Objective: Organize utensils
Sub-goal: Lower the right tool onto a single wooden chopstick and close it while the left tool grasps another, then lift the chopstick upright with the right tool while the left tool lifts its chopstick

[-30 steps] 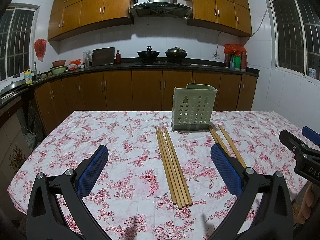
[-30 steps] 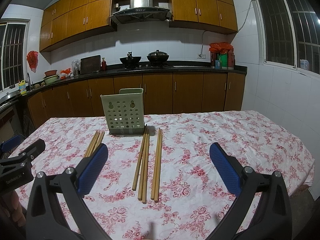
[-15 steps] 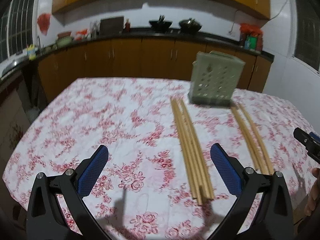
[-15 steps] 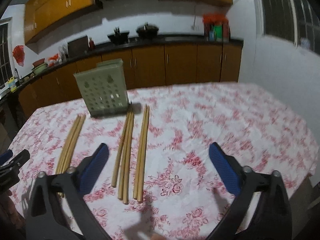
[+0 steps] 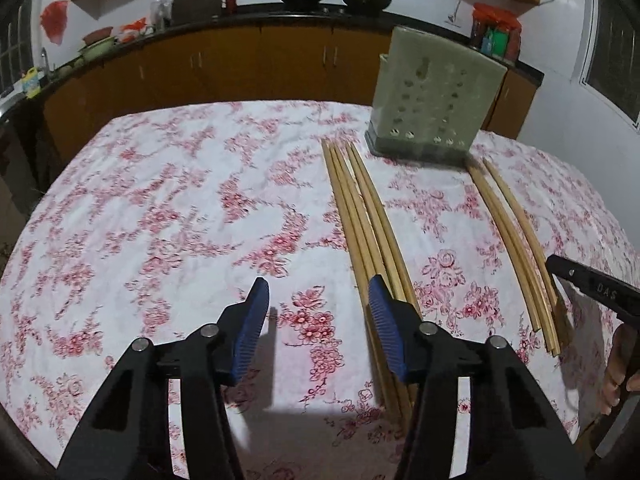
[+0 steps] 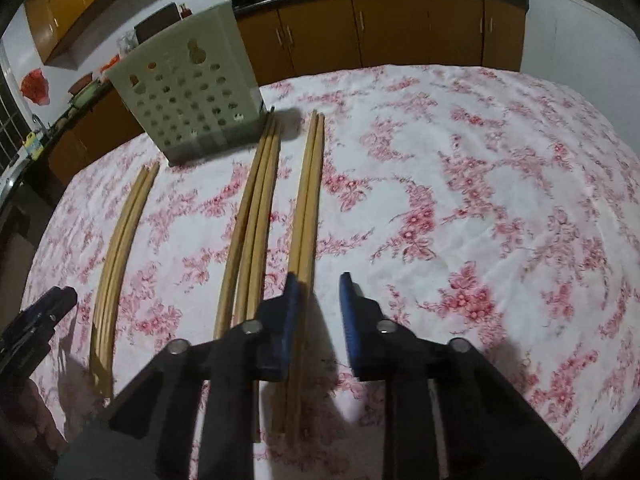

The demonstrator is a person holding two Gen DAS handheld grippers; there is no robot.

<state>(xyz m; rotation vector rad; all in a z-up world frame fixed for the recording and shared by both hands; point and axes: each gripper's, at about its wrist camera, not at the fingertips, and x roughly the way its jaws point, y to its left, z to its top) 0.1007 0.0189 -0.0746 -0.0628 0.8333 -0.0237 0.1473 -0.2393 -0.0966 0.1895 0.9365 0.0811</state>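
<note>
Dim indoor light from overhead; soft shadows; motion blur throughout; strong fisheye bending and dark corners.

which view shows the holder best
The right wrist view: the holder is sharp there, with its front holes and one side wall plain to see. In the left wrist view the holder is blurred, farther off and seen front-on, so its holes smear. Neither view looks inside it.

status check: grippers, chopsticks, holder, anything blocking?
Left gripper and right gripper open, empty, low over table. Chopsticks flat on cloth, none in green holder. No obstruction.
</note>
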